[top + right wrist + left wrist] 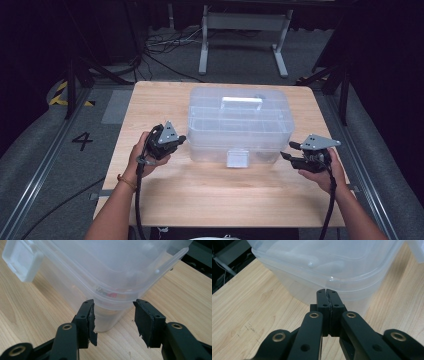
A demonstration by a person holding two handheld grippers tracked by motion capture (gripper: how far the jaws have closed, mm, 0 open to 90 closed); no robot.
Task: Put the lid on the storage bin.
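Looking down from the high view, a clear lidded plastic storage box (240,125) sits mid-way on the light wooden table (210,195), the left gripper (181,140) just beside its left front corner and the right gripper (287,151) near its right front corner, its contents blurred by the cloudy walls. From the left gripper view the jaws are pressed together, empty, at the box's corner (332,277). From the right gripper view the jaws stand wide apart before another corner (112,290), something small and red behind the wall too hazy to identify.
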